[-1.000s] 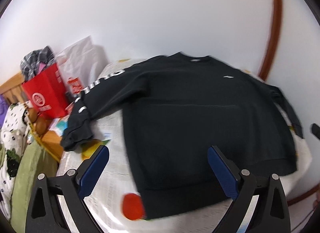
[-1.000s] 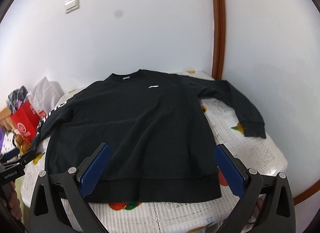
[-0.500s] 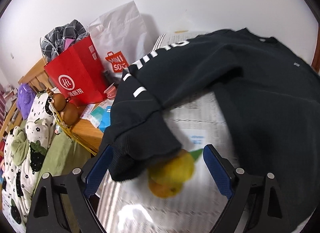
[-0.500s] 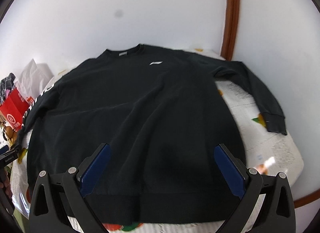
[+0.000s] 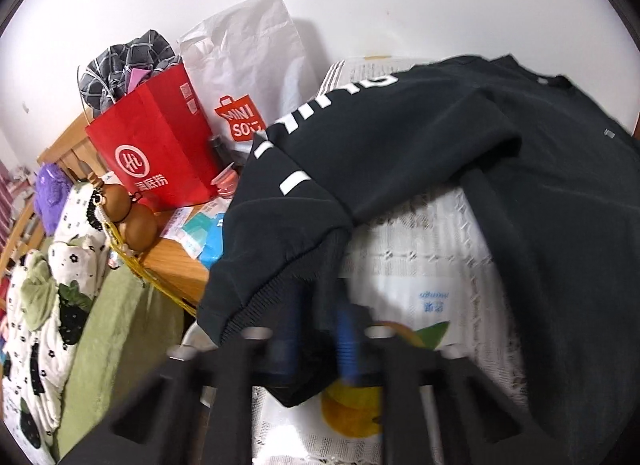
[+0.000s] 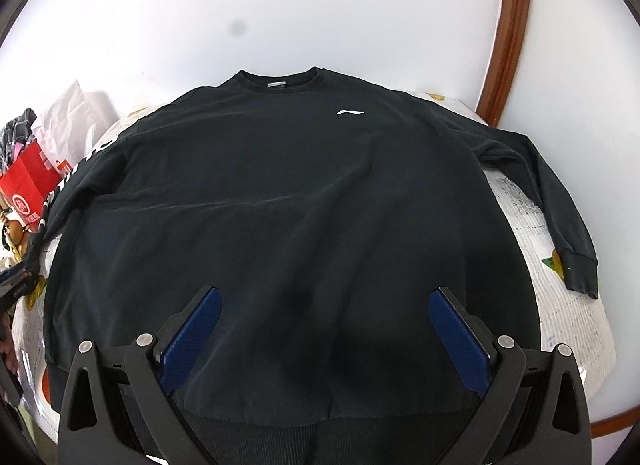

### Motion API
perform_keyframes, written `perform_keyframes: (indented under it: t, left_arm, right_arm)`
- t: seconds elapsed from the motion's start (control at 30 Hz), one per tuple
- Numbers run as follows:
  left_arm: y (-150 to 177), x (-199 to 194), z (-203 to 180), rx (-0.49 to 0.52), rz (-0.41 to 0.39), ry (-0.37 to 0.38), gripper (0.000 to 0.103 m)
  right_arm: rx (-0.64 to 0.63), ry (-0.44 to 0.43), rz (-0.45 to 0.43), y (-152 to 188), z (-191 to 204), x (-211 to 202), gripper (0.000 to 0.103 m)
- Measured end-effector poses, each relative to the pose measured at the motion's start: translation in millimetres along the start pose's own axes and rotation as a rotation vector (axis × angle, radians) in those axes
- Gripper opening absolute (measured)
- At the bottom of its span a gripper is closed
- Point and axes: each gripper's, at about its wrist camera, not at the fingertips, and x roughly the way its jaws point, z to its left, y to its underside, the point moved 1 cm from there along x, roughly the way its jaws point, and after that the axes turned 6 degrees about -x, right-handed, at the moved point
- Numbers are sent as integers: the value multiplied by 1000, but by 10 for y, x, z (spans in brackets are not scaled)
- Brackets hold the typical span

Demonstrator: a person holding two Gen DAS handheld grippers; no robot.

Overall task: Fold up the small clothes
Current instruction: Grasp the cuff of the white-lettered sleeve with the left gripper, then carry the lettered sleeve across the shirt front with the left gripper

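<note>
Sweatshirt (image 6: 288, 201) cuff (image 5: 280, 289), pinched by the left gripper (image 5: 316, 329), may slip mid-fold; right gripper (image 6: 320, 329) hangs released.

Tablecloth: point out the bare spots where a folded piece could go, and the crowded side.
Bare tablecloth shows between the sweatshirt body and its plain sleeve, and beside the lettered sleeve. Crowded: the side shelf with the red bag and white bag.
</note>
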Motion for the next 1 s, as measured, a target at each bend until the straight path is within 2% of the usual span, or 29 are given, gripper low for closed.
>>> perform_keyframes:
  t: [0.13,0.27,0.37,0.53,0.7,1.0]
  left_arm:
    - [-159,-253,-14,-14,-35,48,8]
    - [-366,-551,-151,-32,-54,170,6]
    - [-525,-746,-402,-12,-70,226,6]
    - [-733,-1002,-980,51,-107,323,6]
    - [-872,-1134,-1649,115,-117,410,6]
    - [-880,-1162,-2859,285,-108,514,6]
  right_arm:
    - [2,-14,-10,-25,-41,-9,102]
    - [29,-41,-34,-50,-182,-56,102]
    - [42,-44,-52,-63,-316,-97,102]
    - [65,-27,-96,-42,-628,-188,102]
    - [150,-17,-106,34,-1091,-230,102]
    - [194,22,-97,218,-1596,-178,102]
